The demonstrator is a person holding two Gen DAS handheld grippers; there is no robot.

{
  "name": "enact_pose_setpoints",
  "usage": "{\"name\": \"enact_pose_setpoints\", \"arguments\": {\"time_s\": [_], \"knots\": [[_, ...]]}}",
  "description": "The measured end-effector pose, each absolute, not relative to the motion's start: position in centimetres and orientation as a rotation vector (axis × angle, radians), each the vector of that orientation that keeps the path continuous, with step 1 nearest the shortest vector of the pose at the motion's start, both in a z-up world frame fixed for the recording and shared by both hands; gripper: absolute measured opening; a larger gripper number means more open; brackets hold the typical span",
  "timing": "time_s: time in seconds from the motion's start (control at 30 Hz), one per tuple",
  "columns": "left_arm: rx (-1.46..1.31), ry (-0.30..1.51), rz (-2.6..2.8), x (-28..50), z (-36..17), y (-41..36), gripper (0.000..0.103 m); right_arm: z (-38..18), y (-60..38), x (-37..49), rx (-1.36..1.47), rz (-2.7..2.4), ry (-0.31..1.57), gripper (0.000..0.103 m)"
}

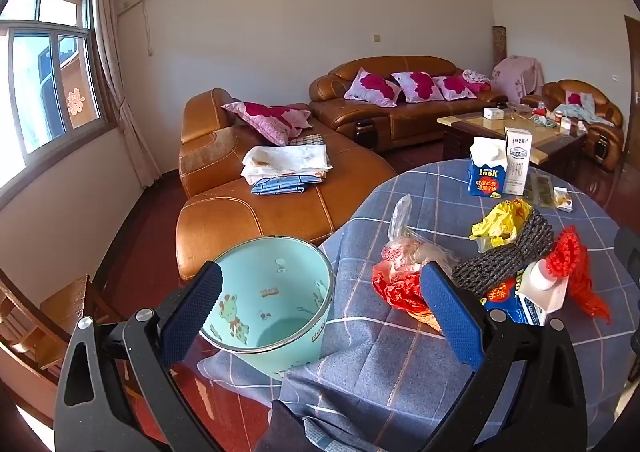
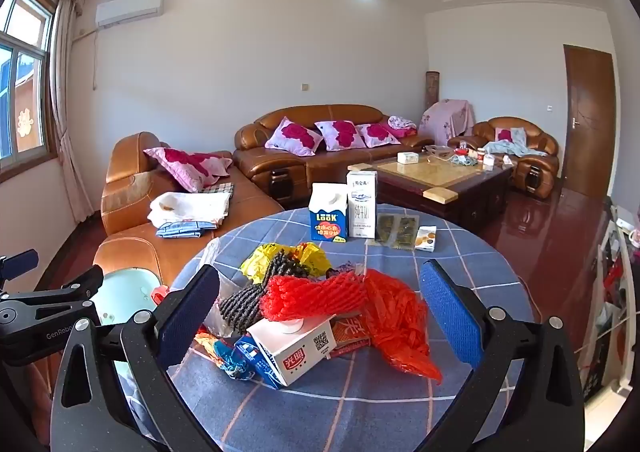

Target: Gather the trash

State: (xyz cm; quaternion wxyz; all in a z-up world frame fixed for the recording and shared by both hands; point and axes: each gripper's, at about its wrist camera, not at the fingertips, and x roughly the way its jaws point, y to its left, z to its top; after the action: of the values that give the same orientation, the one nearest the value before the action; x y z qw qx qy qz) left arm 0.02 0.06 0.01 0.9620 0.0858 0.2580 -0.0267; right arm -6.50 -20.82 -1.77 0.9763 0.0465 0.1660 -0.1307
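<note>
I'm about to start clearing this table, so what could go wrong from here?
1. The trash pile is tangled: pulling the red foam net may drag the white carton or bags along.
2. The bin sits beside the table edge, so loose pieces could miss it and land on the floor.
3. The upright cartons behind could get knocked over.

Bare checked blue tablecloth [image 2: 340, 404] lies open before the heaped wrappers, while two upright cartons [image 2: 344, 208] block the far side.
</note>
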Motion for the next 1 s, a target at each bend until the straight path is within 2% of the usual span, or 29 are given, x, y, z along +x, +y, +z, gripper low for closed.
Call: {"name": "enact_pose_setpoints", "arguments": {"time_s": [1.0], "knots": [[0.156,0.490,-0.034,0.1,0.8,0.9,0.097,-1.4,-21.0,-6.7,0.097,-0.263,0.321,0.098]]}}
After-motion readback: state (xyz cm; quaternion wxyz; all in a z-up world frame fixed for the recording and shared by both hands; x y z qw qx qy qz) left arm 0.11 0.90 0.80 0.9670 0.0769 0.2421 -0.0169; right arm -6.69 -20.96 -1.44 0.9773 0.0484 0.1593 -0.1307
